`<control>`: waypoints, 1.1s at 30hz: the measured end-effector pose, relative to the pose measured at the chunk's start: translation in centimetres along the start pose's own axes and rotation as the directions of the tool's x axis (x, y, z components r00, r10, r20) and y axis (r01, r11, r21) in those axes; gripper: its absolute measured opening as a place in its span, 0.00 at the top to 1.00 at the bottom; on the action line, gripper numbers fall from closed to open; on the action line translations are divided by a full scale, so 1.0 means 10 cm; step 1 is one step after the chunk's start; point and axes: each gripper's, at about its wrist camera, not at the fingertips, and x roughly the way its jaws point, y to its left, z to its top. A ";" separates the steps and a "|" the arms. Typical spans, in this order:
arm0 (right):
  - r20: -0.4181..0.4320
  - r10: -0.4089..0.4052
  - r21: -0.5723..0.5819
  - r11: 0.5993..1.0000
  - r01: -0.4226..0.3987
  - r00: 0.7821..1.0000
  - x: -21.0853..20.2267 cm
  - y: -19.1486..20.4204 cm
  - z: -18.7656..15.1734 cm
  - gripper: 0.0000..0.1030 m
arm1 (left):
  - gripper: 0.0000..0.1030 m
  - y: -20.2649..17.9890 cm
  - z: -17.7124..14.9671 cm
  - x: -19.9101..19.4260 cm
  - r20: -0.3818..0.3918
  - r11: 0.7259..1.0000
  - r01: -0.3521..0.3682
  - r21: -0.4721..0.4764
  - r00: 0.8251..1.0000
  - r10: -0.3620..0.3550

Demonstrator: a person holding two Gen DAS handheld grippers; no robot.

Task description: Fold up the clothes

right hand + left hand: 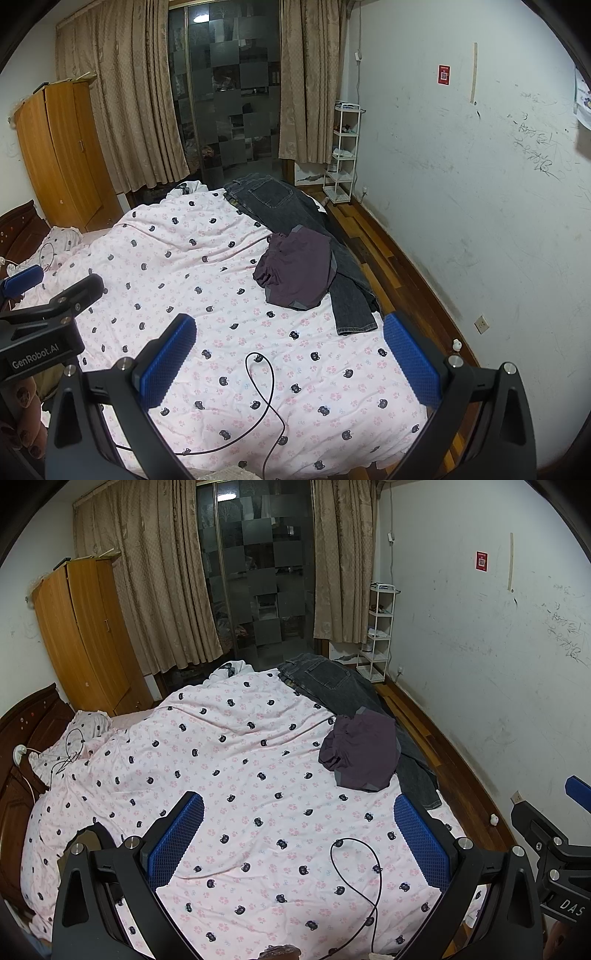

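Your bed [258, 746] in its pink bear-print cover, dark jeans [332, 679] along its far right edge, purple garment [360, 753] crumpled on them, black cable [266, 398] looped near you, your left gripper [299, 842] and right gripper [290, 363] both spread wide, holding nothing, above the cover.

A lived-in home bedroom

A bed [229, 746] under a pink bear-print duvet [207, 280] is filling most of the room, with its dark wooden headboard [22, 731] sitting at the left; a wooden wardrobe [85, 635] is standing in the corner, brown curtains [122, 110] are hanging either side of a dark glass sliding door [225, 92], a white shelf rack [341, 155] is standing by the scuffed white wall [498, 664], and jeans [295, 218] and a purple garment [299, 271] are lying on the bed's edge above the wood floor [399, 269]
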 end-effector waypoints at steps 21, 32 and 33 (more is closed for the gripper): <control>0.002 -0.003 0.008 1.000 0.003 1.000 0.01 -0.01 -0.01 0.00 | 0.01 0.04 -0.02 0.00 0.005 1.000 0.002 -0.004 1.000 -0.002; 0.001 -0.006 0.009 1.000 0.006 1.000 -0.01 0.00 0.01 0.00 | 0.01 0.04 0.00 0.00 0.005 1.000 0.002 -0.004 1.000 -0.002; 0.001 -0.007 0.009 1.000 0.007 1.000 -0.01 0.00 0.01 0.00 | 0.01 0.04 0.00 0.00 0.004 1.000 0.003 -0.004 1.000 -0.003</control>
